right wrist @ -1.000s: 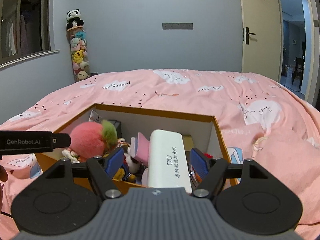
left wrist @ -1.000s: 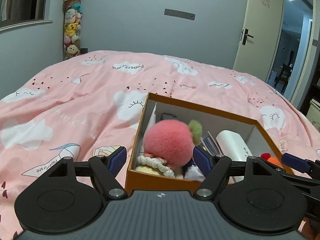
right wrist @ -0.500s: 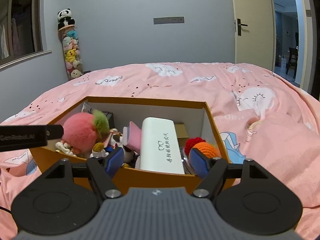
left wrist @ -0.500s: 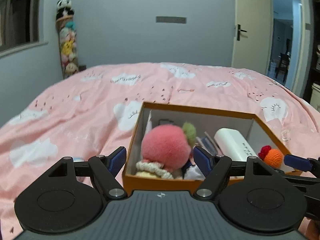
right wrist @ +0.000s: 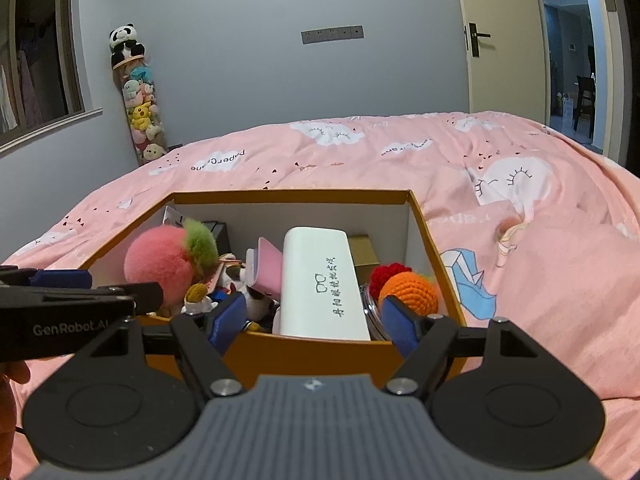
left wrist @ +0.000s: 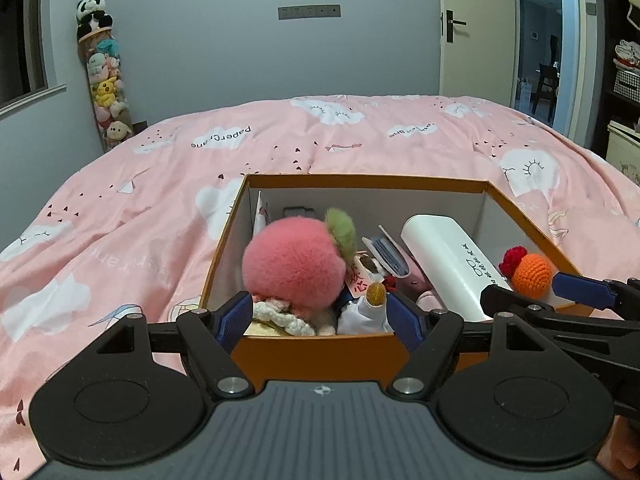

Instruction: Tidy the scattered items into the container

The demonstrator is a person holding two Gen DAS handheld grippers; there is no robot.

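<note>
On the pink bed [left wrist: 168, 184], the orange box [left wrist: 320, 350] sits open just ahead of both my grippers, packed with the gathered items. My left gripper [left wrist: 320, 318] hangs at the box's near wall, jaws released and holding nothing; its blue pads frame a pink pom-pom [left wrist: 294, 266] resting against the box's left side. My right gripper [right wrist: 310, 318] hovers at the same wall further right, jaws likewise spread and empty. Between its pads lies a white case [right wrist: 320, 280], running front to back down the middle of the box. An orange crochet ball [right wrist: 408, 294] with a red tuft [right wrist: 388, 276] sits just right of the case, near the right wall. A pink pouch [right wrist: 268, 266] leans against the case's left side. A column of plush toys [right wrist: 140, 108] stands against the far wall.
</note>
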